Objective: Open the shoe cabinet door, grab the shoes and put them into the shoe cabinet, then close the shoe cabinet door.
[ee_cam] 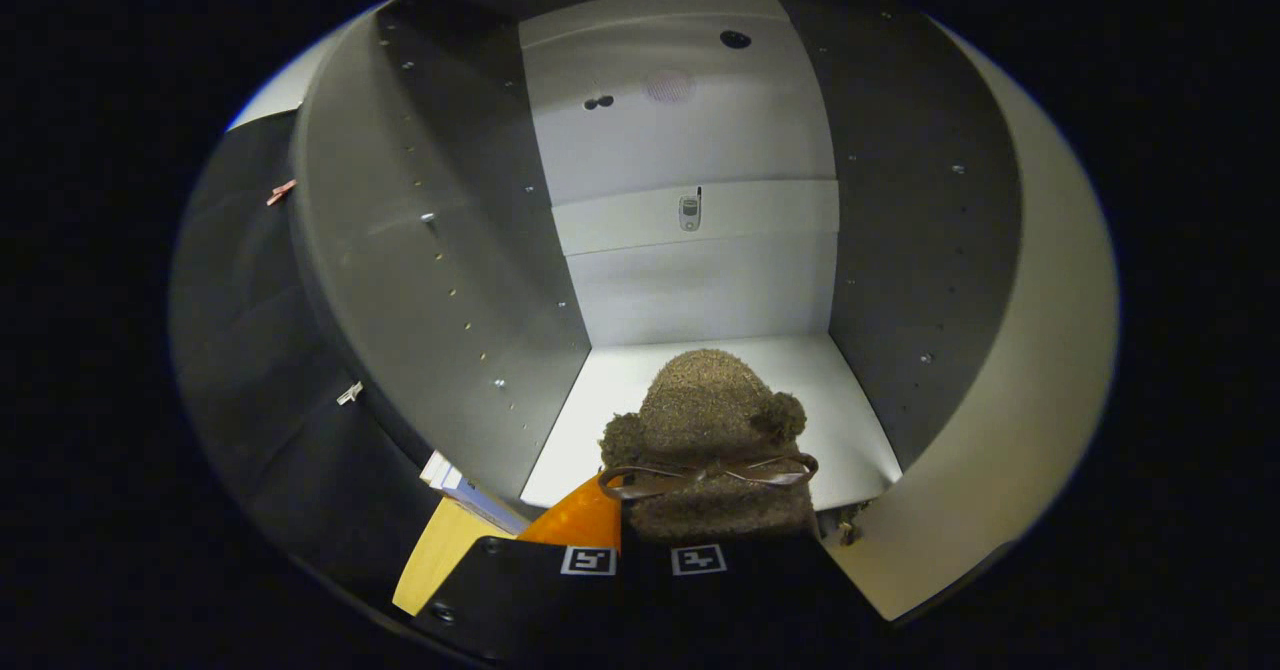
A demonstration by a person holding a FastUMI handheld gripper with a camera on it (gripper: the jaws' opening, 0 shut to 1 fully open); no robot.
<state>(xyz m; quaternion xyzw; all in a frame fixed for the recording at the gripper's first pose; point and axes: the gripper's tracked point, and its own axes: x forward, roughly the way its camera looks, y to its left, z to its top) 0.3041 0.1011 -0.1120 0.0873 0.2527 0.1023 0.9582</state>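
- The shoe (712,440), a brown fuzzy slipper with a thin brown bow across its top, sits just ahead of the gripper (645,562), its toe pointing into the cabinet (700,280).
- The shoe's heel end lies at the gripper's black body; whether the jaws press on it cannot be told, since the fingertips are hidden beneath it.
- The shoe hangs over or rests on the white cabinet floor (860,430) near its front edge; which of the two is unclear.
- By the look of it, the door (1010,350) is already open and the shoe nearly placed; release and closing the door remain.
- No brand or readable writing shows; two black-and-white square markers (697,559) sit on the gripper.
- A yellow and orange object (560,525) lies beside the gripper.
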